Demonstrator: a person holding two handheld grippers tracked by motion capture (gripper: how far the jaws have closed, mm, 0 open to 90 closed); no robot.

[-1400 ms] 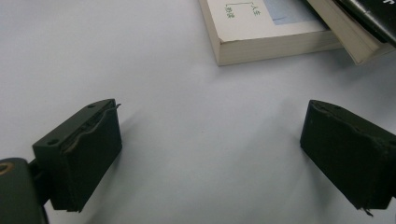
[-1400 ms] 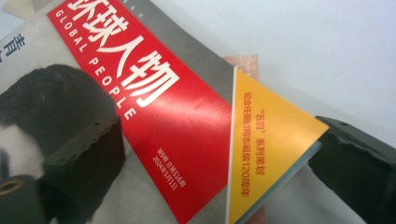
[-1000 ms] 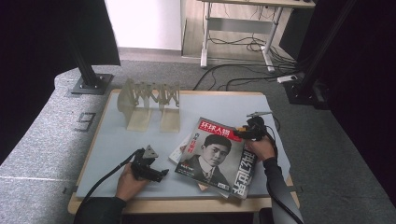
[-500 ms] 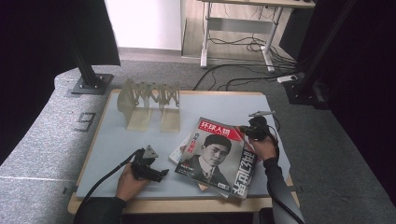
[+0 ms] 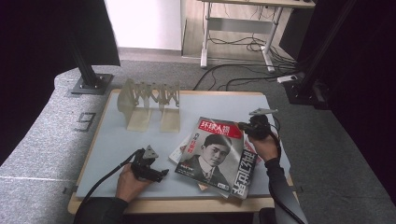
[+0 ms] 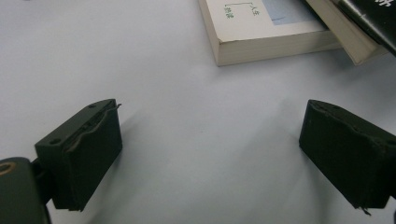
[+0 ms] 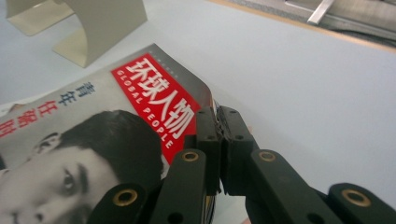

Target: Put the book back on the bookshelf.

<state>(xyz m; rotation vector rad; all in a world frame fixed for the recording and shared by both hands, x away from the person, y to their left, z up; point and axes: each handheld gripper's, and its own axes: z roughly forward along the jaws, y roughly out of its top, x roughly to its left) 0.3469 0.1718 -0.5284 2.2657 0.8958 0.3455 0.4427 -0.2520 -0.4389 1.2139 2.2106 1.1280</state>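
Two grippers at the table [image 5: 116,140], one per hand. Left gripper [image 5: 159,175] near the front edge, left of the books, resting low on the surface; jaws spread wide, nothing between them, bare tabletop under the pads [image 6: 88,154]. Right gripper [image 5: 240,126] toward the right edge, jaws just brought together and now pinching the top right corner of the magazine [image 5: 215,154], seen in the right gripper view clamped on the page edge beside the red title block [image 7: 159,102]. Magazine lying on top of a small heap of books [image 5: 184,149] in the front right part of the table, cover up, tilted; its gripped corner slightly raised. Thick pale book [image 6: 266,28] at the heap's left side, just ahead of the left gripper. Beige rack [image 5: 149,105] standing near the back left corner, well apart from the heap.
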